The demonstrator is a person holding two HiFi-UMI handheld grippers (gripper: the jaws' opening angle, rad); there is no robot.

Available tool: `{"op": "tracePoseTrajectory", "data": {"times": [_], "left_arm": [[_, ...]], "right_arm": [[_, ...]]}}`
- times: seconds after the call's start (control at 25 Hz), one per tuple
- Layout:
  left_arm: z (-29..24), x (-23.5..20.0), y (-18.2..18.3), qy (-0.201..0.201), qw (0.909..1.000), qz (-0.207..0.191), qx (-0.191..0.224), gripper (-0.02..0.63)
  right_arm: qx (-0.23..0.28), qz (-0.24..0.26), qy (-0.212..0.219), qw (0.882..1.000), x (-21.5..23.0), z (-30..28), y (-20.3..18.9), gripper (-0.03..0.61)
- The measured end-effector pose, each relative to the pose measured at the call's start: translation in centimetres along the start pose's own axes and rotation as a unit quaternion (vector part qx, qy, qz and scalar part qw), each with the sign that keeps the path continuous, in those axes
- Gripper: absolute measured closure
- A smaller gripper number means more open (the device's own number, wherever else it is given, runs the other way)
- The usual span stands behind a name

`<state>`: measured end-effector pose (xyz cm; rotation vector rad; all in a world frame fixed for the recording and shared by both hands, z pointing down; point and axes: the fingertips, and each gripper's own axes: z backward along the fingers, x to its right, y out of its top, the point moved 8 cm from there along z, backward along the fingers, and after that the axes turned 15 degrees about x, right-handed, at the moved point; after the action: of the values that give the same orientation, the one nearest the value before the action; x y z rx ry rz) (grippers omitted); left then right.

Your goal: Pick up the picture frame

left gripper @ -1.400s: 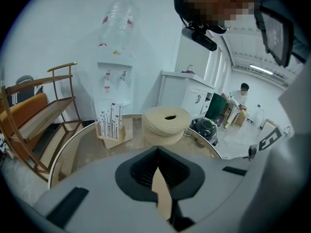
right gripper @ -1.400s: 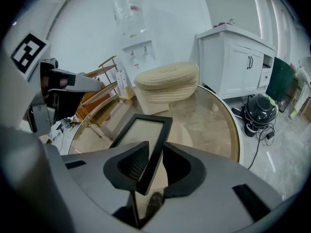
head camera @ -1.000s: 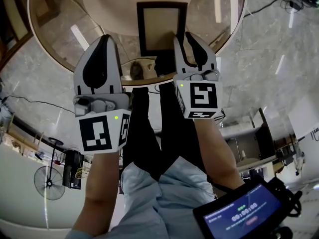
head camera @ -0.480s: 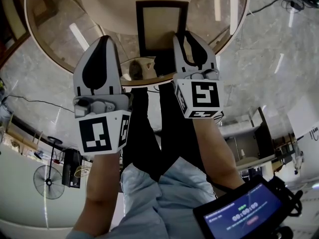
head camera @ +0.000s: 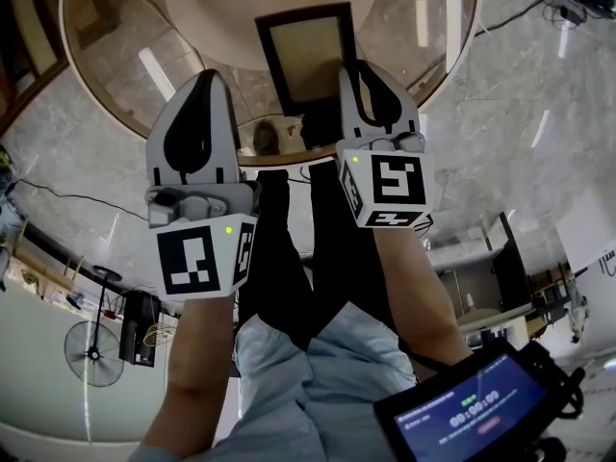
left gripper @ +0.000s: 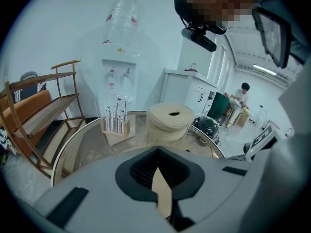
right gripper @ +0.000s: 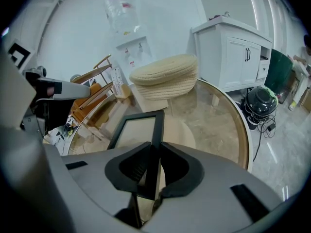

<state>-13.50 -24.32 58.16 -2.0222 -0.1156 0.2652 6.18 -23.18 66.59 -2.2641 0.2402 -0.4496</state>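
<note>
Nearest, at 5 o'clock in the head view, a dark screen device sits by the person's lap, out of the way of both arms. Further out, the left gripper hangs over the near rim of the round glass table, at 9 o'clock from its partner; its own view shows the jaws pressed together with nothing between them, so it seems to be held back as a spare while the other does the work. The right gripper is clenched on the picture frame: its view shows the frame's dark right-hand bar running straight between the jaws, a sensible hold, since that thin edge is the one part the jaws can close over. The frame reaches away toward 11 o'clock from that grip, above the tabletop; whether it has left the glass I cannot tell. Beyond it, at 12 o'clock, stands a woven round stack, near enough that a lift is better taken upward than forward. Farther off stand a water dispenser and a white cabinet.
</note>
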Motion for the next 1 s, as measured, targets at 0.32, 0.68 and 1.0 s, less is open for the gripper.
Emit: {"op": "tracePoseTrajectory", "data": {"times": [0.32,0.68,1.0], "left_arm": [[-0.3,-0.2,0.1,-0.001,1.0,-0.003,0.005,0.603],[-0.4,0.6,0.7,-0.004,0.9997,-0.01,0.02,0.603],[2.9,0.5,5.7,-0.007,0.9984,-0.019,0.053,0.603]], "right_arm": [[0.013,0.004,-0.001,1.0,0.1,-0.3,0.5,0.499],[0.033,0.004,-0.004,0.999,0.8,0.4,1.2,0.5],[0.078,0.017,-0.009,0.997,-1.5,3.6,6.4,0.5]]}}
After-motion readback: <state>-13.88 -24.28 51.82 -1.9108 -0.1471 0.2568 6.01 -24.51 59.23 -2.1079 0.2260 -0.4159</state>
